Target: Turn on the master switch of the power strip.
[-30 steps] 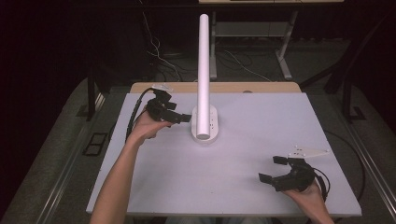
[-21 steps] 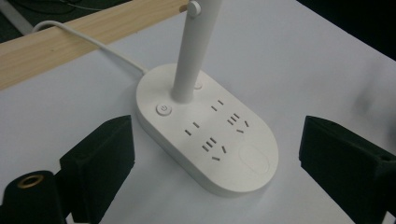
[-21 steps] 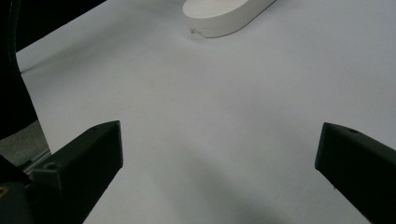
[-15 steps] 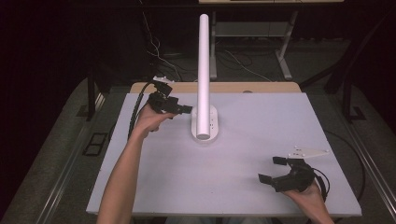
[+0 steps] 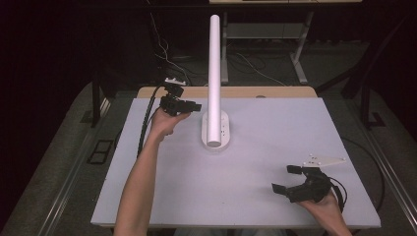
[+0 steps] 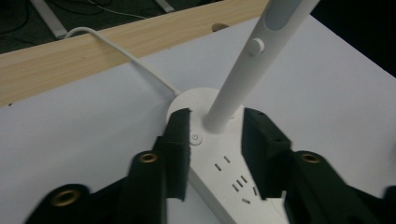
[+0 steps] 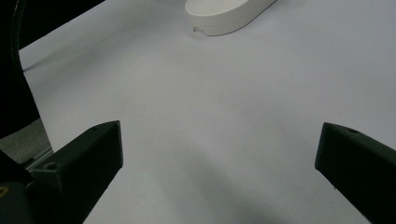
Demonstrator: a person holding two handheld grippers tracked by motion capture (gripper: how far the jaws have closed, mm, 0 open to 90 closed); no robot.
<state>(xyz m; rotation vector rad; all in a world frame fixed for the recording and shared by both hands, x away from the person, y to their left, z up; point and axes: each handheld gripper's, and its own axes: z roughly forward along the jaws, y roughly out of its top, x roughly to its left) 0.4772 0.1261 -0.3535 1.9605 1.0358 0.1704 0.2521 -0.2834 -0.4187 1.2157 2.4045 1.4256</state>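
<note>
Nearest you, your right tongs [image 5: 291, 180] sit low at the near right part of the white counter [image 5: 265, 196], held in your right hand [image 5: 322, 204]. Their jaws stand wide apart with bare counter between them, and the grey three-cornered plate [image 5: 323, 160] juts out just beyond them.

Farther in, near the middle of the counter toward its far edge, stands the white lamp [image 5: 214, 83]. It has a long oval base [image 5: 217, 132] lying flat, and from it a slim round white post rises straight up. In the left gripper view the base top [image 6: 219, 163] carries a small round power button [image 6: 195, 138] just beside the foot of the post, with several socket slots [image 6: 236, 179] on the nearer part. The post [image 6: 252, 60] bears a small round knob [image 6: 255, 45] below a grey oval patch. A white cord [image 6: 126, 56] runs from the far end of the base toward the wooden strip [image 6: 116, 46] along the far edge.

Your left tongs [image 5: 193, 106] are raised just left of the lamp, in your left hand [image 5: 167, 120]. In their own view the jaws are partly open with nothing in them, and the base, with its power button and the foot of the post, shows in the gap between them.
</note>
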